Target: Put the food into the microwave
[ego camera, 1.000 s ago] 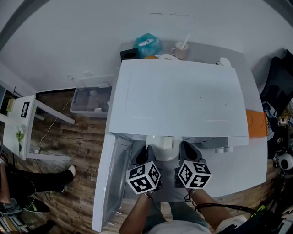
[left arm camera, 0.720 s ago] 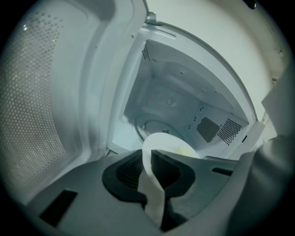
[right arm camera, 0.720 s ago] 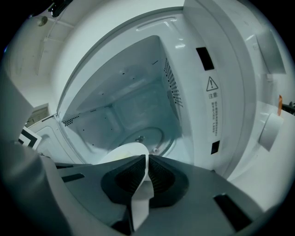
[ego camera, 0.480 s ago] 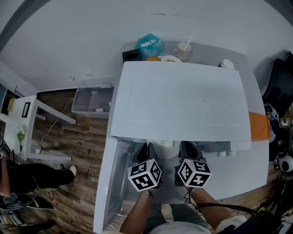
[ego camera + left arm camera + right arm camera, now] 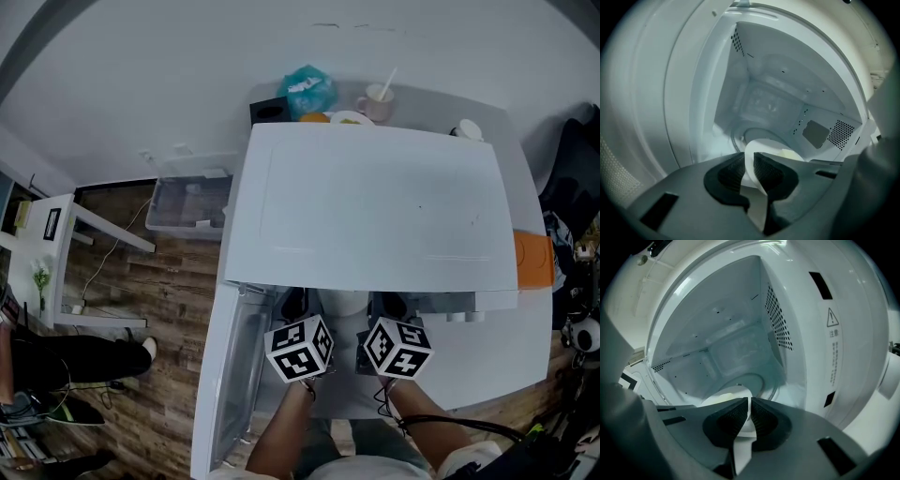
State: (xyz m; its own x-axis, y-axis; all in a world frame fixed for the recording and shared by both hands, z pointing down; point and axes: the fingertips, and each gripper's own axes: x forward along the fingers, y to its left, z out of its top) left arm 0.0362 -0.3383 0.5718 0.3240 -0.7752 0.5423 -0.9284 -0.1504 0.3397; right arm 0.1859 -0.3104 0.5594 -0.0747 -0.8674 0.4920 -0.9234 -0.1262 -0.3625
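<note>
Head view: white microwave, door swung open at left. Left gripper and right gripper sit at the opening, white bowl between them, half under the top edge.
Left gripper view: jaws pinched on bowl rim, pale food inside, turntable beyond.
Right gripper view: jaws narrow, clamped on the opposite rim; bowl at the cavity mouth.

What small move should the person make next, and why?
Probably ease the bowl deeper and lower it onto the turntable. The left gripper and right gripper are both shut on its rim, and it is only at the opening of the microwave.
</note>
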